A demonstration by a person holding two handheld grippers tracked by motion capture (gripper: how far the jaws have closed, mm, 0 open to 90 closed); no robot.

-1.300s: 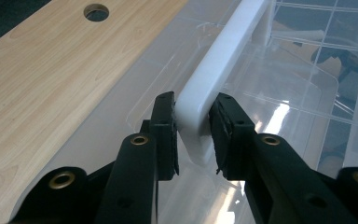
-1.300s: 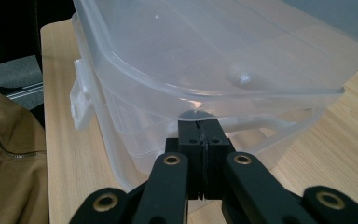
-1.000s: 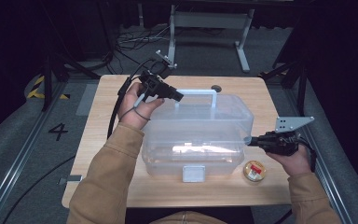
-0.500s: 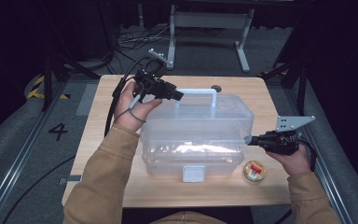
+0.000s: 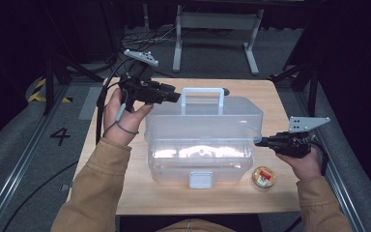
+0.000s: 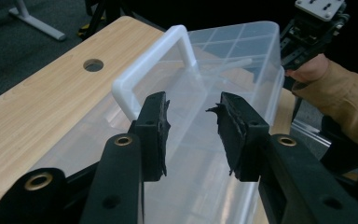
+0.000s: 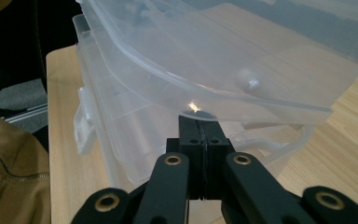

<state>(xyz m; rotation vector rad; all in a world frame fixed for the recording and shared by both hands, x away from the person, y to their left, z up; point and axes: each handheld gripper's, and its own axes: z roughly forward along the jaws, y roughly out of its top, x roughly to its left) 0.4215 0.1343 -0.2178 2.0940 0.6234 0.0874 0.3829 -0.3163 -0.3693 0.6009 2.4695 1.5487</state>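
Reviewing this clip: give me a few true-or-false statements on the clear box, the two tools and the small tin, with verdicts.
1. The left tool is shut on the box handle. False: its jaws stand open, apart from the handle, with nothing between them.
2. The right tool has its jaws shut, their tips under the lid's edge. True.
3. The small round tin sits inside the clear box. False: it lies on the table, beside the box's front right corner.
4. The box's white handle stands upright. True.
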